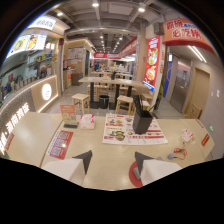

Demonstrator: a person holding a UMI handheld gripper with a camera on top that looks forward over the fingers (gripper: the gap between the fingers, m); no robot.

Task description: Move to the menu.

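A large laminated menu [125, 131] with food photos lies flat on the pale wooden table [100, 150], beyond my fingers and slightly to the right. A black holder [142, 120] stands on its right part. My gripper [113, 160] is open above the table, its two dark fingertips [85, 159] spread apart with nothing between them.
A red and white leaflet [61, 144] lies left of the fingers. A small stand-up card [68, 112] and a pink card [87, 121] sit at the table's far side. A red round sticker [134, 176] is by the right finger. Small cards [187, 135] lie to the right. Stools and tables stand beyond.
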